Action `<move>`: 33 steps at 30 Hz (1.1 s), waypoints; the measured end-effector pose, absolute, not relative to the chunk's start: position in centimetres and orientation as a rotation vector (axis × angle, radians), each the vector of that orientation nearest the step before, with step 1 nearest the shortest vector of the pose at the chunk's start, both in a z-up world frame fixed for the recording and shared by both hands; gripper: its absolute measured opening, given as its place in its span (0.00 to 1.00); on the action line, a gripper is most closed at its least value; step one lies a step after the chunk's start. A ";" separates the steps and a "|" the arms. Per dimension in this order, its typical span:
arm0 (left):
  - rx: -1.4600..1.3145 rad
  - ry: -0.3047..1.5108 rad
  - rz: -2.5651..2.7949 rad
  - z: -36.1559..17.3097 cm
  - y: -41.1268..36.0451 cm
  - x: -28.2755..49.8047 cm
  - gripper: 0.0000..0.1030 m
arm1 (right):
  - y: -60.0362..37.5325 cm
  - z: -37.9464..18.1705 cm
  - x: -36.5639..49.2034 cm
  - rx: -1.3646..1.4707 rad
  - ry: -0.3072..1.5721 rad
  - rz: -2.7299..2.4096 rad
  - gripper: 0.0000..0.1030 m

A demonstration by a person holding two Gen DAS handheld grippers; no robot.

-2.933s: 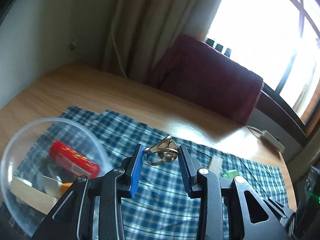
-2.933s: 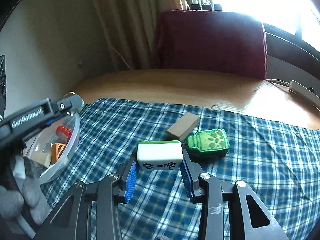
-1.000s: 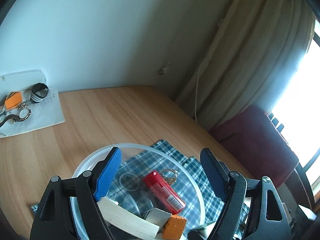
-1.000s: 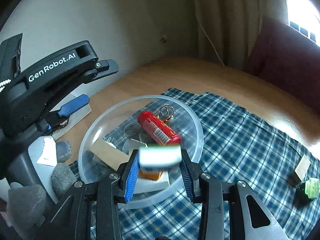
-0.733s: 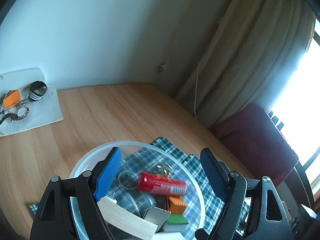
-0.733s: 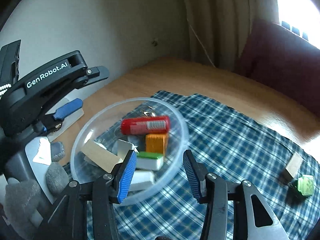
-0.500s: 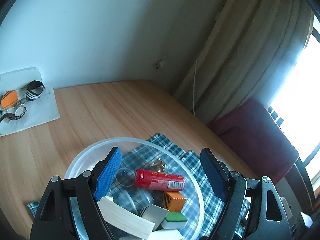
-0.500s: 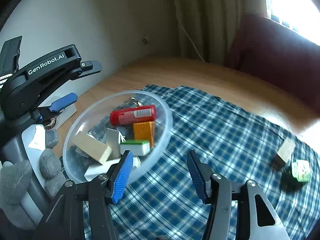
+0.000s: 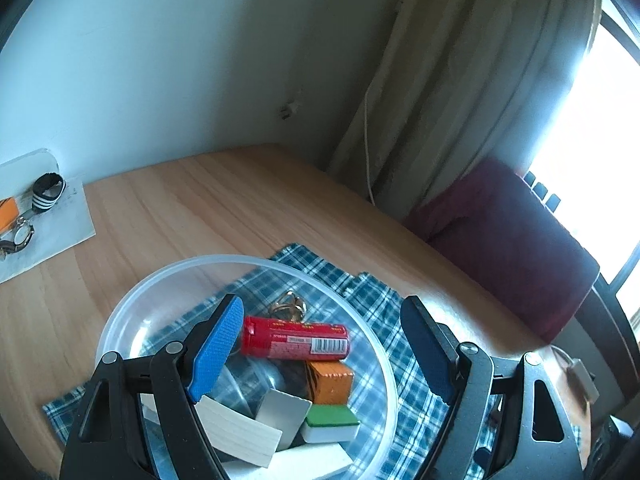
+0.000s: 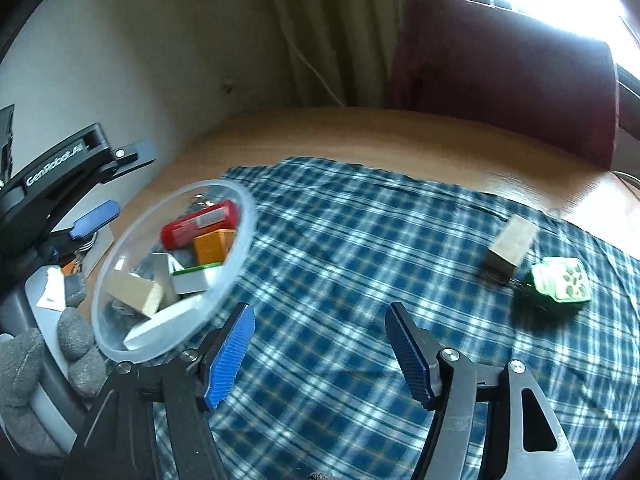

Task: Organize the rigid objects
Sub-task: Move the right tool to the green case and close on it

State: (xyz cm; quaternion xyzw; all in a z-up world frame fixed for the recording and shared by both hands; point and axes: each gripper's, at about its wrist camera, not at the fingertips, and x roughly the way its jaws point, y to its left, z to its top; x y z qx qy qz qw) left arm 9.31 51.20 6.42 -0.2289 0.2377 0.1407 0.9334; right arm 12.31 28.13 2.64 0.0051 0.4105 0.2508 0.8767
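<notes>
A clear plastic bowl [image 9: 168,280] [image 10: 240,248] sits on the blue plaid cloth [image 10: 360,248] and holds a red tube [image 9: 296,343], a gold ring clasp [image 9: 289,305], an orange block [image 9: 330,376], a green-topped white tile [image 9: 330,428] and wooden blocks. My left gripper [image 9: 322,350] hovers open over the bowl, empty. My right gripper [image 10: 320,354] is open and empty above the cloth, right of the bowl. On the cloth at the right lie a wooden block [image 10: 512,244] and a green jar-shaped charm [image 10: 562,280].
A dark red chair back [image 10: 504,76] stands behind the wooden table [image 9: 208,208]. A white sheet [image 9: 44,224] at the far left carries a watch and small items. A gloved hand [image 10: 36,360] holds the left gripper. A power strip [image 9: 580,376] lies at the table's right edge.
The right gripper opened and dropped the white tile into the bowl, then swung right over the cloth. Earlier the left gripper let the ring fall in. The red tube rolled sideways.
</notes>
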 end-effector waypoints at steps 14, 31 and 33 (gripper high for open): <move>-0.377 0.529 0.222 6.0 48.2 10.1 0.79 | 20.6 2.5 14.0 0.048 0.838 0.284 0.83; -0.210 0.597 0.101 5.3 42.5 10.5 0.79 | 16.2 0.8 17.5 0.007 0.872 0.152 0.84; -0.197 0.605 0.090 5.2 42.0 10.5 0.79 | 16.0 0.5 18.1 0.003 0.881 0.143 0.84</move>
